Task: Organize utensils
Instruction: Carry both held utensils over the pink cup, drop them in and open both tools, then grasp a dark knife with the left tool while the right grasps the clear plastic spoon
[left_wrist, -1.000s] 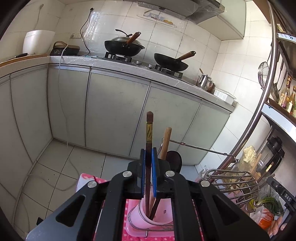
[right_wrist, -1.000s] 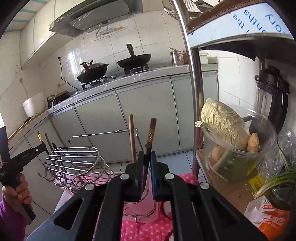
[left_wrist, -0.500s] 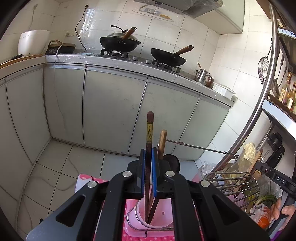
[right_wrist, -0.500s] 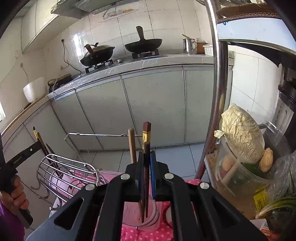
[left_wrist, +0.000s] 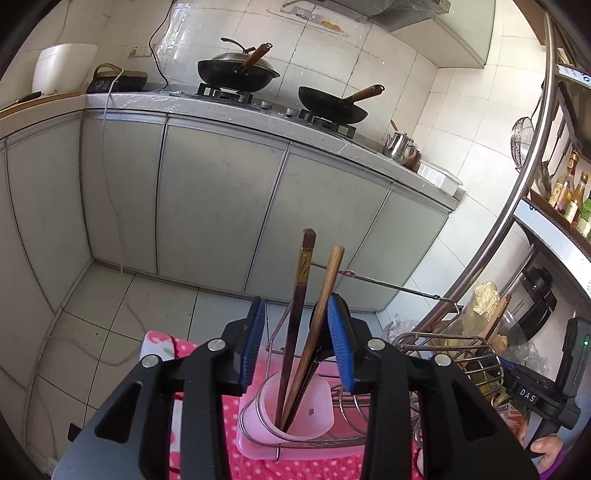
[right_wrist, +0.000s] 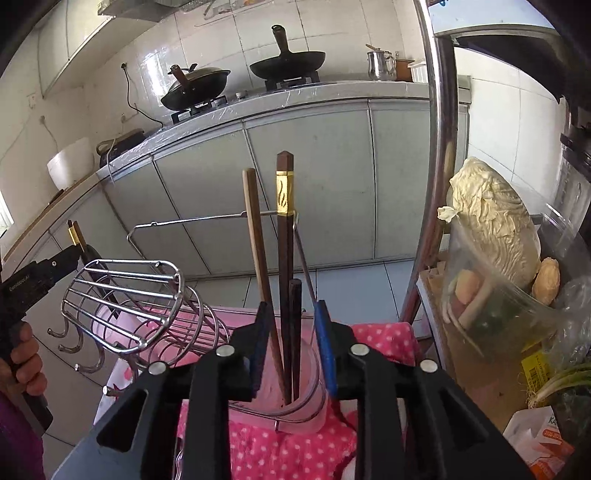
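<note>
Both grippers over the pink utensil cup, jaws opening, nothing clamped.

The left gripper (left_wrist: 297, 343) stands partly open, jaws opening; a dark chopstick with a gold band (left_wrist: 300, 295) and a wooden handle (left_wrist: 320, 314) rise between its blue pads (left_wrist: 253, 343), and neither pad presses on them. Both stand tilted in the pink cup (left_wrist: 295, 410), inside a wire holder (left_wrist: 332, 439) on the pink dotted cloth (left_wrist: 207, 435). The right gripper (right_wrist: 291, 347) is narrower, jaws also opening, with 2 dark chopsticks (right_wrist: 284, 266) and the wooden handle (right_wrist: 258, 254) between them, free of the pads. A wire basket (right_wrist: 129, 295) lies tilted just left.
</note>
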